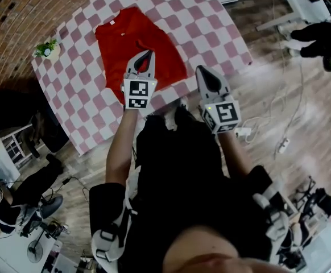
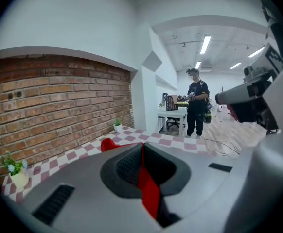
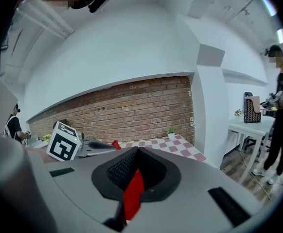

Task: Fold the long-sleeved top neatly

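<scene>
- Red long-sleeved top (image 1: 137,41) lies on the checked table (image 1: 211,21), upper centre of the head view, sleeves apparently tucked in.
- Left gripper (image 1: 147,54) and right gripper (image 1: 204,71) both have their jaws together.
- I judge the body fold remains.

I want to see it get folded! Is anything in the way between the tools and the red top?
Nothing visible is. The left tool and the right tool are both shut on red cloth of the long-sleeved top, which lies on the checkered table. A small potted plant sits at the table's corner, apart from the top.
</scene>
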Available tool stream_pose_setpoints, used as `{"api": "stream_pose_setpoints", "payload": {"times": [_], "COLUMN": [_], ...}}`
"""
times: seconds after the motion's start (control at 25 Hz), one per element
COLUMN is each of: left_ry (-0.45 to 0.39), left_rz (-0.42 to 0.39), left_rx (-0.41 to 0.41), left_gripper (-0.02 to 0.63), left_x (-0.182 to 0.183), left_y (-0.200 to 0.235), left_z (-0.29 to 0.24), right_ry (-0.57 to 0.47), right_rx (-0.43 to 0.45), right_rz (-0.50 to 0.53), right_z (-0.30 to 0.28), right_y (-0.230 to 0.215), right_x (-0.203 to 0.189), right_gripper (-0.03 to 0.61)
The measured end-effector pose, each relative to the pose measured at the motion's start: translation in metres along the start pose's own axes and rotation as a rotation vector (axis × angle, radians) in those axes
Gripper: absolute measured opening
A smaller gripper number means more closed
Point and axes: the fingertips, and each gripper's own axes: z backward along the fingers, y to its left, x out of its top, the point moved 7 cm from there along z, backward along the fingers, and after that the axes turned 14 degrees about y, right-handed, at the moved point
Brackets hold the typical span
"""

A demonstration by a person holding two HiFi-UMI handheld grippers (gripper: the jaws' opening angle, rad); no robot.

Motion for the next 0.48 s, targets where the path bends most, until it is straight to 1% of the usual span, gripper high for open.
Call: {"api": "stream_pose_setpoints", "payload": {"times": [0.24,0.4,0.48], "left_ry": [0.067,0.125,0.143], "left_rz": [0.031,0.036,0.036], "left_rx": [-0.026,-0.05,-0.064], "left_gripper": [0.012,0.012,0.012], "left_x": [-0.029,-0.056,-0.067], "left_y": [-0.044,-0.068,-0.078], "left_z": [-0.036,-0.066,-0.08], "right_ry": [0.024,0.031,0.035], "right_rx": [0.017,0.034,0.035], "right_rz": [0.002,0.019,0.008], "right_z": [0.0,-0.006,-0.009], "right_y": [-0.02,-0.031,-0.036], "right_x": [-0.011,-0.018,-0.023], "right_gripper": [0.008,0.008,0.008]}}
